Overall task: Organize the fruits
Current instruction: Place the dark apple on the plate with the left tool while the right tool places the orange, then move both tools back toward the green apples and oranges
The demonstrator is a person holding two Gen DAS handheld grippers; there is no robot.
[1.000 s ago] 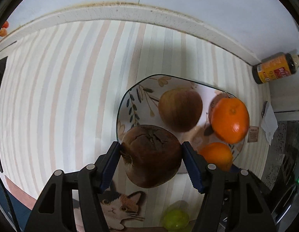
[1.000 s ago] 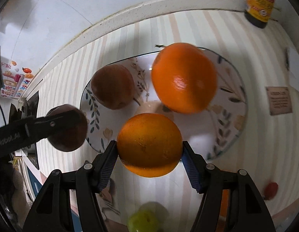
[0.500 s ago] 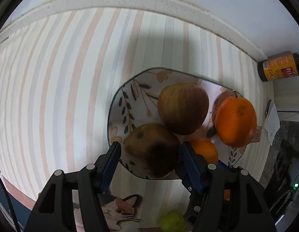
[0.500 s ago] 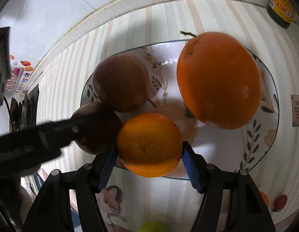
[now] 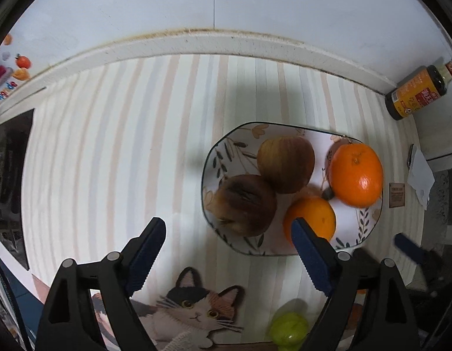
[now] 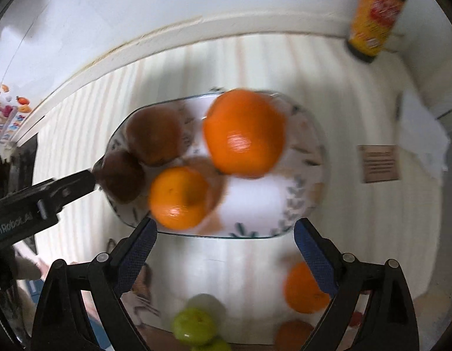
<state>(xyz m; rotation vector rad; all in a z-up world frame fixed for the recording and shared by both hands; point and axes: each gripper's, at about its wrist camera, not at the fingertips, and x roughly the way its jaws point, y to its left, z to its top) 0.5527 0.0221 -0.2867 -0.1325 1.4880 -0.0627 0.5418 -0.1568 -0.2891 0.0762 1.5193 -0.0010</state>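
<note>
A leaf-patterned plate (image 5: 223, 152) holds a dark brown fruit (image 5: 245, 204), a reddish apple (image 5: 286, 162), a small orange (image 5: 312, 215) and a large orange (image 5: 356, 174). My left gripper (image 5: 229, 253) is open and empty, just in front of the plate's near left edge. In the blurred right wrist view the plate (image 6: 302, 204) carries the same fruits, with the small orange (image 6: 179, 197) near its front. My right gripper (image 6: 224, 247) is open and empty at the plate's near edge. The left gripper's arm (image 6: 44, 196) reaches in from the left.
A green fruit (image 5: 289, 329) lies near the front edge beside a cat-print mat (image 5: 193, 307). More green fruit (image 6: 193, 326) and two oranges (image 6: 305, 291) lie in front of the plate. A sauce bottle (image 5: 416, 92) stands at the back right. Paper (image 5: 420, 175) lies at the right.
Both grippers have opened and drawn back. The brown fruit and the small orange now rest on the plate.
</note>
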